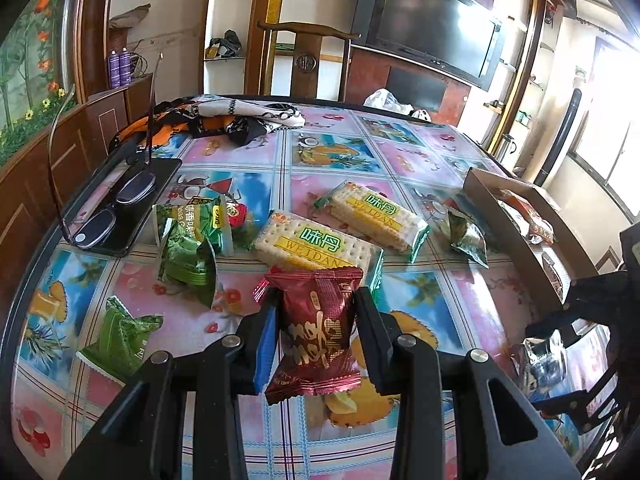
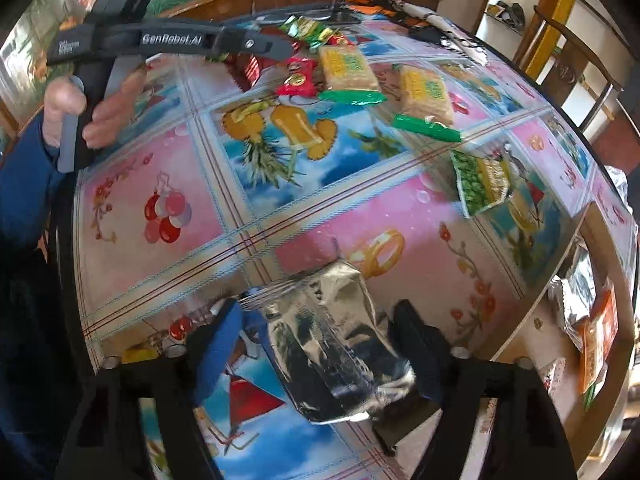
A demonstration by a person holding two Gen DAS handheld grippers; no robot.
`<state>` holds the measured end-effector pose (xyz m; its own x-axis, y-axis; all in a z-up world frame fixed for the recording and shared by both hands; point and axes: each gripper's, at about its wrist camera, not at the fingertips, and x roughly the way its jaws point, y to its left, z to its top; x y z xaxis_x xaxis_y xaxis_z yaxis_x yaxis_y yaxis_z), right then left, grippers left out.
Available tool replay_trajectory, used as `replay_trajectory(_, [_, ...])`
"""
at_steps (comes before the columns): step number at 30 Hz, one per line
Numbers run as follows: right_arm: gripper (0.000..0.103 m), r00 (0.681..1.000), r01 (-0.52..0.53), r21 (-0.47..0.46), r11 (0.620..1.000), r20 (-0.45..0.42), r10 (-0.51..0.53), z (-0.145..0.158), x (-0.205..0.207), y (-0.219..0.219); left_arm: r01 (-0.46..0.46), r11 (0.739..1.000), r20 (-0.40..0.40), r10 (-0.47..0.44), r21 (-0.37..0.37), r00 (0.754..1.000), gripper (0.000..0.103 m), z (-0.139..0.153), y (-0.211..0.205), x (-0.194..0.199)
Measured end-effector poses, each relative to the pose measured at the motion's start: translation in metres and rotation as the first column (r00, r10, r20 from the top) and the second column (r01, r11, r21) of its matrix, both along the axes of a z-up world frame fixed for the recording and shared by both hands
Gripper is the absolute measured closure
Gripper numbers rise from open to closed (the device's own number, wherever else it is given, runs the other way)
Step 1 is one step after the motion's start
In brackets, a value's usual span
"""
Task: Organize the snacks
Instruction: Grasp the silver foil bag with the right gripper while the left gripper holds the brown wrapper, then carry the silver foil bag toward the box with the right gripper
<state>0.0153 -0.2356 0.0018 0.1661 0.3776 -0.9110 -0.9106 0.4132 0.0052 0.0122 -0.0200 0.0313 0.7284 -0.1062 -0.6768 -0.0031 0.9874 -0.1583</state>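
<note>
Left gripper (image 1: 316, 308) clamped on dark-red candy packet (image 1: 318, 332), right gripper (image 2: 320, 344) clamped on silver foil packet (image 2: 340, 340); "WEIDAN" cracker packs (image 1: 316, 246) lie ahead on counter (image 1: 460, 300).

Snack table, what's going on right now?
A person is sorting snacks with two handheld grippers. The left gripper grips a dark red packet; the right gripper grips a silver foil packet. A cardboard box at the table's right edge already holds some packets. Cracker packs and green packets remain loose.
</note>
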Motion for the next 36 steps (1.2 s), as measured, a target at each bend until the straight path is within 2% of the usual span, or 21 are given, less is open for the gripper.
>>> replay_trajectory(1, [0.036, 1.0, 0.005, 0.006, 1.0, -0.007, -0.005, 0.001, 0.001, 0.003, 0.001, 1.0, -0.001, -0.001, -0.002, 1.0, 0.067, 0.0, 0.0, 0.0])
replay_trajectory(3, [0.045, 0.999, 0.026, 0.03, 0.999, -0.033, -0.025, 0.001, 0.007, 0.008, 0.002, 1.0, -0.001, -0.002, -0.004, 1.0, 0.067, 0.0, 0.0, 0.0])
replay_trajectory(5, [0.045, 0.996, 0.079, 0.058, 0.995, -0.043, -0.076, 0.001, 0.016, 0.014, 0.001, 1.0, -0.001, -0.001, -0.004, 1.0, 0.067, 0.0, 0.0, 0.0])
replay_trajectory(8, [0.046, 0.975, 0.218, 0.125, 0.968, -0.073, -0.21, -0.001, 0.037, 0.015, 0.001, 1.0, -0.002, -0.001, -0.006, 1.0, 0.067, 0.0, 0.0, 0.0])
replay_trajectory(10, [0.044, 0.926, 0.374, 0.182, 0.909, -0.131, -0.354, -0.002, 0.06, 0.005, 0.002, 1.0, -0.003, -0.002, -0.008, 1.0, 0.067, 0.0, 0.0, 0.0])
replay_trajectory(12, [0.045, 0.892, 0.446, 0.238, 0.863, -0.196, -0.407, 0.001, 0.07, -0.006, 0.004, 1.0, -0.001, -0.004, -0.009, 1.0, 0.067, 0.0, 0.0, 0.0])
replay_trajectory(13, [0.041, 0.884, 0.459, 0.282, 0.842, -0.238, -0.403, 0.004, 0.072, -0.013, 0.005, 1.0, 0.0, -0.005, -0.009, 1.0, 0.067, 0.0, 0.0, -0.001])
replay_trajectory(16, [0.029, 0.885, 0.449, 0.302, 0.841, -0.284, -0.37, 0.007, 0.068, -0.018, 0.012, 1.0, 0.003, -0.012, -0.008, 1.0, 0.067, 0.001, -0.002, -0.001])
replay_trajectory(19, [0.023, 0.914, 0.39, 0.247, 0.887, -0.218, -0.341, 0.006, 0.054, -0.009, 0.014, 1.0, 0.003, -0.014, -0.008, 1.0, 0.067, 0.001, -0.002, -0.001])
replay_trajectory(22, [0.022, 0.95, 0.308, 0.166, 0.937, -0.104, -0.294, -0.002, 0.033, -0.002, 0.014, 1.0, 0.001, -0.014, -0.006, 1.0, 0.067, 0.0, -0.003, -0.001])
replay_trajectory(23, [0.022, 0.954, 0.3, 0.147, 0.943, -0.077, -0.291, -0.005, 0.03, 0.0, 0.014, 1.0, 0.001, -0.014, -0.006, 1.0, 0.067, 0.0, -0.003, -0.001])
replay_trajectory(25, [0.04, 0.952, 0.304, 0.119, 0.945, 0.007, -0.307, -0.007, 0.024, 0.003, 0.014, 1.0, 0.002, -0.014, 0.0, 1.0, 0.067, 0.0, -0.004, -0.001])
replay_trajectory(29, [0.04, 0.936, 0.339, 0.126, 0.932, 0.051, -0.347, 0.001, 0.028, 0.012, 0.017, 1.0, 0.008, -0.016, -0.008, 1.0, 0.067, 0.001, -0.005, 0.0])
replay_trajectory(30, [0.04, 0.927, 0.36, 0.141, 0.922, 0.057, -0.371, 0.004, 0.032, 0.014, 0.019, 1.0, 0.008, -0.018, -0.018, 1.0, 0.067, 0.002, -0.005, 0.001])
replay_trajectory(32, [0.04, 0.889, 0.439, 0.205, 0.875, 0.04, -0.455, 0.014, 0.048, 0.013, 0.011, 0.999, 0.012, -0.011, -0.033, 1.0, 0.067, 0.005, -0.007, 0.005])
replay_trajectory(35, [0.04, 0.809, 0.55, 0.326, 0.769, 0.021, -0.587, 0.03, 0.073, 0.005, -0.002, 0.998, 0.027, 0.003, -0.062, 1.0, 0.067, 0.011, -0.015, 0.016])
replay_trajectory(36, [0.04, 0.773, 0.588, 0.376, 0.716, -0.004, -0.634, 0.032, 0.083, -0.002, -0.005, 0.998, 0.032, 0.007, -0.067, 0.999, 0.067, 0.013, -0.019, 0.02])
